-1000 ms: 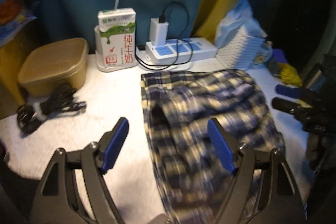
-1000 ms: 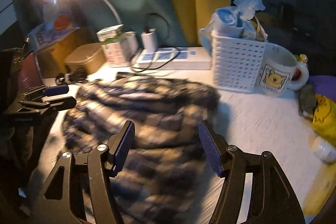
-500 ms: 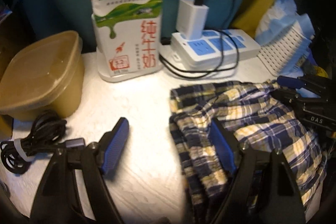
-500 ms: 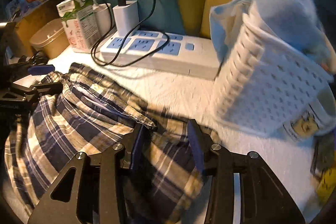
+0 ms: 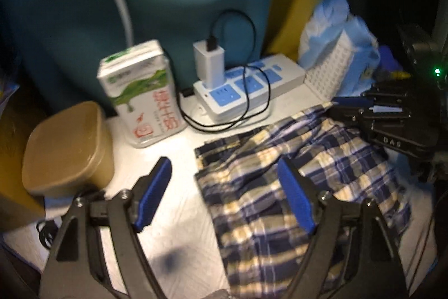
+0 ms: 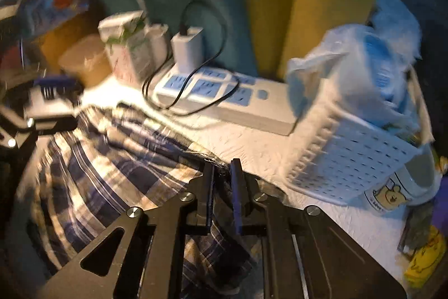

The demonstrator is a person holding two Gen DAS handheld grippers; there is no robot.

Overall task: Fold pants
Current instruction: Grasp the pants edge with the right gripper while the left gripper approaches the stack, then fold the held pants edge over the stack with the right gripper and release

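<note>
Pants: plaid pants [image 5: 294, 164] lie rumpled on the white surface [image 5: 179, 215], in front of the power strip [image 5: 246, 86].
Right claw: the right claw [image 6: 222, 173] is closing — jaws narrow, pinching the pants' far edge near the white basket [image 6: 350, 156].
Left claw: the left claw [image 5: 224, 187] hangs wide open over the pants' left edge, gripping nothing — one blue pad over bare surface, the other over plaid.
Backdrop: milk carton [image 5: 142, 91] and tan container [image 5: 67, 147] at the left.
</note>
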